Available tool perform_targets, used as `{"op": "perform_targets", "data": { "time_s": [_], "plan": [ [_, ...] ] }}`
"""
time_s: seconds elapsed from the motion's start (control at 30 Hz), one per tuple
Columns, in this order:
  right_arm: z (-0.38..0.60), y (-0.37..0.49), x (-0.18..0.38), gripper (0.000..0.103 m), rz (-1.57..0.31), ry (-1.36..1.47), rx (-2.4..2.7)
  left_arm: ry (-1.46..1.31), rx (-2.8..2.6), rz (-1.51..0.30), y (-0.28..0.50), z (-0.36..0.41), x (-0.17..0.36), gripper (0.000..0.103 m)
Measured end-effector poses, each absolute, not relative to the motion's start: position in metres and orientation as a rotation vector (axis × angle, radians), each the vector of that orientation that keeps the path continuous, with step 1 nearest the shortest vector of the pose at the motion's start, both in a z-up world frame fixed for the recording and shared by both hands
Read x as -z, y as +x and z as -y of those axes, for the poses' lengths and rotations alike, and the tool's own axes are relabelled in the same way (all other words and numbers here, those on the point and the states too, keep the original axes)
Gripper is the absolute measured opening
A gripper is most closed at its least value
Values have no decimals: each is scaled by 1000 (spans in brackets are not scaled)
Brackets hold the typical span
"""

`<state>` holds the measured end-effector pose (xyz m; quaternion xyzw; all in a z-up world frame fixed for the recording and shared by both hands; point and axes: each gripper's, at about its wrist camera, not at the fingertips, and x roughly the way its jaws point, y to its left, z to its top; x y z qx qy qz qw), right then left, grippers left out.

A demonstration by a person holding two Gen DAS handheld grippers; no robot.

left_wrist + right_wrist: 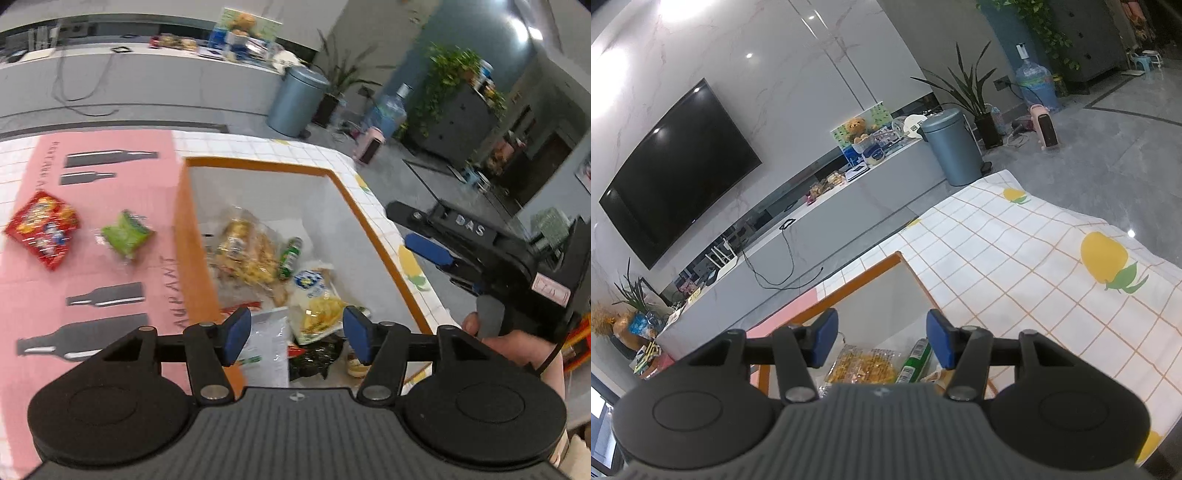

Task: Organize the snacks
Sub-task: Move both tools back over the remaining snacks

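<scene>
An orange-rimmed white box (258, 165) sits on the table and holds several snack packs: a yellow bag (243, 254), a green tube (290, 256), a white-yellow chip bag (317, 306) and a dark pack (314, 356). A red snack bag (42, 229) and a green snack pack (127, 232) lie on the pink mat (110, 266) left of the box. My left gripper (293, 338) is open and empty above the box's near end. My right gripper (881, 339) is open and empty over the box (864, 273); it also shows in the left wrist view (428, 251), beside the box's right rim.
A checked tablecloth with lemon prints (1034, 258) covers the table right of the box. A grey bin (955, 146), a plant (975, 96), a water bottle (1036, 85) and a low TV cabinet (812, 229) stand beyond the table.
</scene>
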<state>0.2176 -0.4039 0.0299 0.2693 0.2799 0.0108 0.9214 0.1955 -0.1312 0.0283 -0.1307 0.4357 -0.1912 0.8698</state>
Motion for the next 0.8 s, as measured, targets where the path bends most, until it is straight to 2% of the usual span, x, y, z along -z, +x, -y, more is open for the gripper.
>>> {"op": "perform_targets", "data": {
  "time_s": [0.43, 0.8],
  "plan": [
    [348, 207, -48, 53, -506, 482, -167, -295, 158, -787, 138, 30, -46, 68],
    [226, 165, -44, 50, -418, 307, -419, -388, 16, -694, 108, -48, -25, 68]
  ]
}}
